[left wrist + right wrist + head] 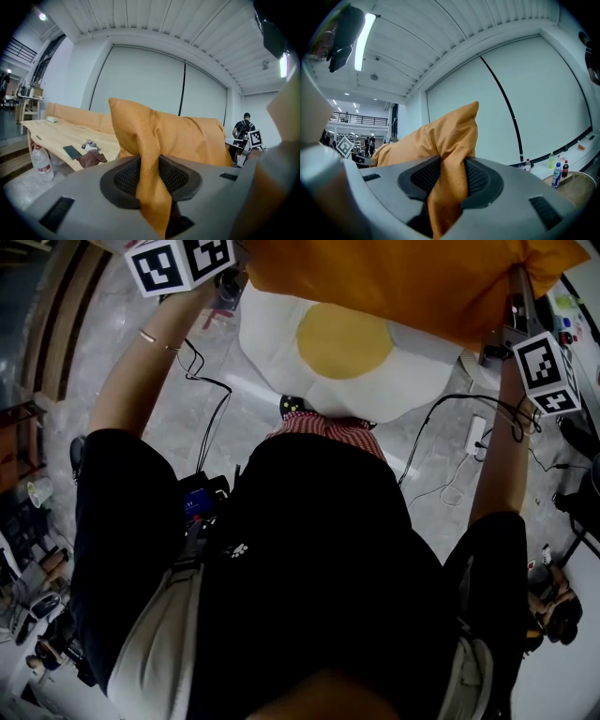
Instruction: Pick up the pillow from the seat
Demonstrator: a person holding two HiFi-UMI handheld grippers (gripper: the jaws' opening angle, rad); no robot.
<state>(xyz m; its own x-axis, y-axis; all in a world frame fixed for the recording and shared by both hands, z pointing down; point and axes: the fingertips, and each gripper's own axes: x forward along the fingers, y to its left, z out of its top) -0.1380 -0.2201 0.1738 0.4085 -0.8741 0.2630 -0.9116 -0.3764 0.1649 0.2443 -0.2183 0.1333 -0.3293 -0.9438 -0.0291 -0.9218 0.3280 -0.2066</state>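
An orange pillow (pixel 403 277) hangs in the air at the top of the head view, above a white egg-shaped seat (pixel 281 343) with a yellow centre. My left gripper (pixel 232 279) is shut on the pillow's left corner and my right gripper (pixel 514 277) on its right corner. In the left gripper view, a fold of the pillow (pixel 187 136) is pinched between the black pads of the left gripper (pixel 149 176). The right gripper view shows the right gripper (pixel 449 180) clamped the same way on the pillow (pixel 436 136). The pillow's upper part is cut off by the head view's edge.
Cables and a white power strip (pixel 475 435) lie on the grey floor beside the seat. A long wooden table (pixel 56 133) carries a phone (pixel 72 151) and a brown cloth (pixel 91 158); a water bottle (pixel 42 164) stands under it. Drink bottles (pixel 557 174) stand at the right.
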